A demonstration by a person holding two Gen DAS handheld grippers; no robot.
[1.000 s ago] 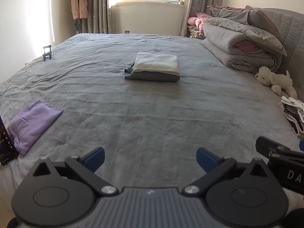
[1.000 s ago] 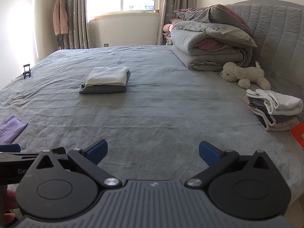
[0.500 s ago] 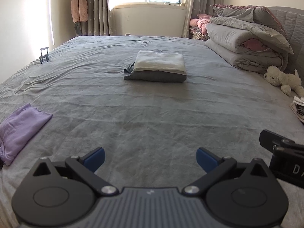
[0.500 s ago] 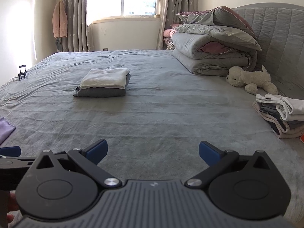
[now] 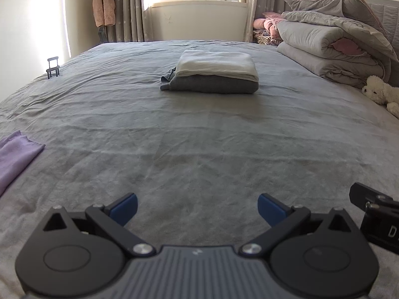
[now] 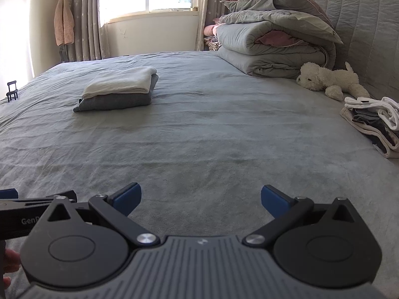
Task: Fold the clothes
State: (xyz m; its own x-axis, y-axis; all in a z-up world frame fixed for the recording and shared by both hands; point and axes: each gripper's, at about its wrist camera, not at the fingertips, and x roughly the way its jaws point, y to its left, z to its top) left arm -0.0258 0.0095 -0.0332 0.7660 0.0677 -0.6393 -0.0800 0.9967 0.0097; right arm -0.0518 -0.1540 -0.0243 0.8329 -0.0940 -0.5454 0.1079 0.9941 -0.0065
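Both grippers hang low over the grey bed sheet [image 5: 199,129], side by side, each with its jaws spread wide and nothing between them.

Left wrist view: far to the left of the left gripper [image 5: 197,208], at the frame edge, a lilac garment [image 5: 15,157] lies flat on the sheet. Further ahead and left, a small black stand [image 5: 53,67] sits near the bed's edge. Straight ahead of the blue fingertips [image 5: 124,208], well apart from them, sits a folded stack: a white folded garment [image 5: 217,63] resting on a grey folded garment [image 5: 212,84]. Ahead and to the right, a heap of folded duvets [image 5: 331,47] lies against the headboard, with a white plush dog [image 5: 380,92] just beside it.

Right wrist view: part of the left tool shows just left of the right gripper [image 6: 201,198]. The same white-on-grey stack lies ahead and left of the fingers. Ahead and right are the plush dog and, nearer, a loose pile of clothes [image 6: 374,122] in white, grey and cream; how many pieces it holds is hard to tell at the distorted frame edge.
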